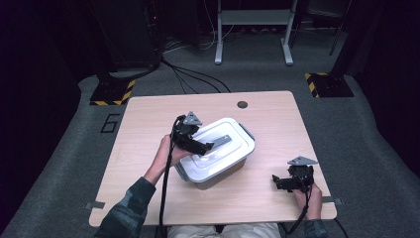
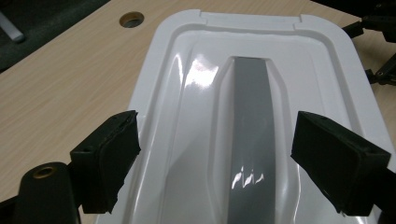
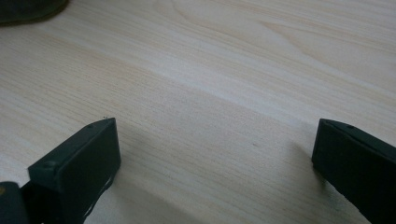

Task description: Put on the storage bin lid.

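Observation:
A white plastic storage box (image 1: 218,161) with a white lid (image 2: 187,107) and a flat grey handle (image 2: 250,130) stands at the middle of the wooden table. My left gripper (image 1: 208,146) hovers over the lid's left part, pointing along the handle. In the left gripper view its jaws stand wide apart, open, with the handle running between them below; the pads (image 2: 107,158) touch nothing. My right gripper (image 1: 278,182) rests low near the table's front right, open, and its pads (image 3: 79,163) have bare wood between them.
The table (image 1: 148,148) has a round cable hole (image 1: 242,104) at its far edge. Bare wood lies left of the box and in front of it. Beyond the table are stands with yellow-black striped bases (image 1: 113,92) and a grey frame (image 1: 252,29) on carpet.

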The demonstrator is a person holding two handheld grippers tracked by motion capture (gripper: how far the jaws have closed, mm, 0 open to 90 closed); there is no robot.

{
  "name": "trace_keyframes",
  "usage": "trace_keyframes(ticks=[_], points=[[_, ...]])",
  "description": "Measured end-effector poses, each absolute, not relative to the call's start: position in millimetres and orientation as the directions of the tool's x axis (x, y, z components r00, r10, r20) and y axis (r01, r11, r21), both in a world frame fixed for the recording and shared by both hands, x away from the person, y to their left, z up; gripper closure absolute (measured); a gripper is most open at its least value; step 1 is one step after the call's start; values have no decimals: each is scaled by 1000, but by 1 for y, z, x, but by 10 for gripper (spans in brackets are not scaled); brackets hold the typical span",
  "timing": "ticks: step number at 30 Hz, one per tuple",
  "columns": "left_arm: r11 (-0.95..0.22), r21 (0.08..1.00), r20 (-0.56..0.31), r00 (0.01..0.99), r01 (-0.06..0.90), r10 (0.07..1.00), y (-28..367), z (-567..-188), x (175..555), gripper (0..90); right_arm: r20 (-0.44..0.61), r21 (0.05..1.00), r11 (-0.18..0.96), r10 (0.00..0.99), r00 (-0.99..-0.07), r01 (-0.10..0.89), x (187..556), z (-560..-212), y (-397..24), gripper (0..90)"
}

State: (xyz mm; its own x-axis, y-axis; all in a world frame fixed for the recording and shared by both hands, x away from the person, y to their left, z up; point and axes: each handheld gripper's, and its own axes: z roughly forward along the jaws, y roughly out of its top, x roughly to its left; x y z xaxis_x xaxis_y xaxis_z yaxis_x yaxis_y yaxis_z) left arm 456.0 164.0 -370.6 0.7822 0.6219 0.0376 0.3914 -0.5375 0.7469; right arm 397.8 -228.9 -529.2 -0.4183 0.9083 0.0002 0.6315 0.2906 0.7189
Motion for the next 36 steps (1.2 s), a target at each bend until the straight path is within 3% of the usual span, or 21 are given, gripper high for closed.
trace_keyframes(ticks=[22,36], points=[[-469,766,49,688,439,724,233,-367,440,120,0,719,291,908,-419,632,398,-529,-229,3],[-376,777,8,589,505,808,283,-392,431,122,-1,718,292,908,-419,631,398,-529,-229,3]])
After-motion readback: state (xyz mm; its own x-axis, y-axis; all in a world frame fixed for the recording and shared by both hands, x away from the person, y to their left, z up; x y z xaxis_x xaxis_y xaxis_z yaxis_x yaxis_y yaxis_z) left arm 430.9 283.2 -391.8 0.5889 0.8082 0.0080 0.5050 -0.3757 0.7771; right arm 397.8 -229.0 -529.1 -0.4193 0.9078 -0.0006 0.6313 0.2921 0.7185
